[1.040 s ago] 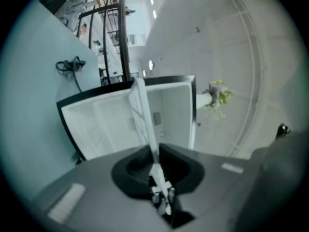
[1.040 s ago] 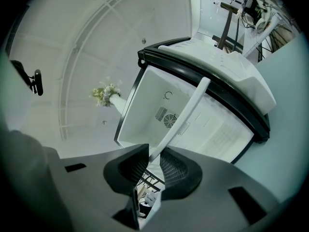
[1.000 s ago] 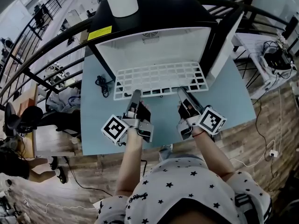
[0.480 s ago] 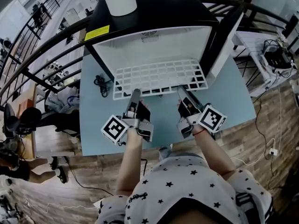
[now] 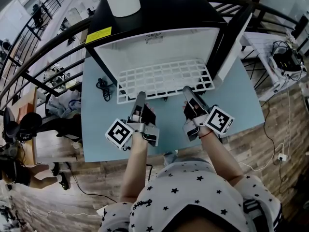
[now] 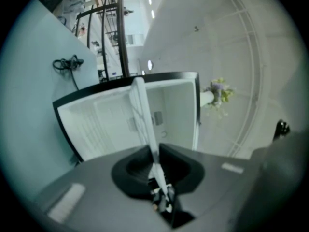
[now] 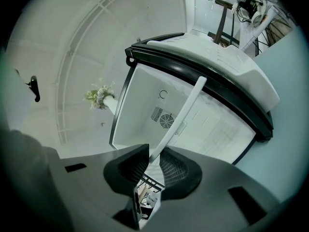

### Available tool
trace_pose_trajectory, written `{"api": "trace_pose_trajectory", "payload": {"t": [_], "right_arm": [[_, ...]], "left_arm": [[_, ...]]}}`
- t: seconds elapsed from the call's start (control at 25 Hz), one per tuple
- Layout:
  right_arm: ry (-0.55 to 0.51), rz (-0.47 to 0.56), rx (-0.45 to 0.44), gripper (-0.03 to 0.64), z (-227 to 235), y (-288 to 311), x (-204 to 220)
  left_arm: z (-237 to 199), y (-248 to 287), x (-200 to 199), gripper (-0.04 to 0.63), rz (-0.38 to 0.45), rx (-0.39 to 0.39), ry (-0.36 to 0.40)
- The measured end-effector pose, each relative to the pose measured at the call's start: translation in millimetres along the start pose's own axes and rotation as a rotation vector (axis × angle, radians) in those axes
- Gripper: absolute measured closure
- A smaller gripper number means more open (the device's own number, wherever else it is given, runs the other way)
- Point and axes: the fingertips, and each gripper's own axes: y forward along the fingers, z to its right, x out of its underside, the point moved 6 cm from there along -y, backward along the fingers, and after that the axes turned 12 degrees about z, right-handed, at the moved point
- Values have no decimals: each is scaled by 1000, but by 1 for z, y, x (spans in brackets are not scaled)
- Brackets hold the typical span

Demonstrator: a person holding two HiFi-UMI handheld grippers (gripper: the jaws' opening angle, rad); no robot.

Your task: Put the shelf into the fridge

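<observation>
Both left gripper [image 5: 139, 97] and right gripper [image 5: 187, 90] pinch shelf's [image 5: 164, 79] near edge, fridge [image 5: 154, 45] just beyond.

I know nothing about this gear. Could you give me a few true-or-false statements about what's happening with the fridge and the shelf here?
1. The left hand-held gripper and the right hand-held gripper are each clamped on the near edge of the shelf. True.
2. The door of the fridge is shut. False: it stands open at the right side.
3. The shelf is a solid glass pane. False: it is a white wire grid.
4. A black cable lies on the table to the left of the shelf. True.
</observation>
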Motion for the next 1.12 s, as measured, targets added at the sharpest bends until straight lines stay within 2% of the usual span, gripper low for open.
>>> {"api": "trace_pose_trajectory", "payload": {"t": [0.28, 0.56, 0.88, 1.12], "right_arm": [[2, 7, 2, 554, 3, 11, -5], [32, 18, 53, 554, 15, 19, -3], [34, 33, 65, 554, 24, 32, -3], [34, 39, 78, 554, 33, 44, -3]], "left_arm": [[-1, 10, -1, 551, 3, -6, 2], [-6, 21, -3, 551, -2, -13, 16], [-15, 34, -6, 549, -5, -35, 27], [-23, 46, -8, 546, -12, -61, 58]]}}
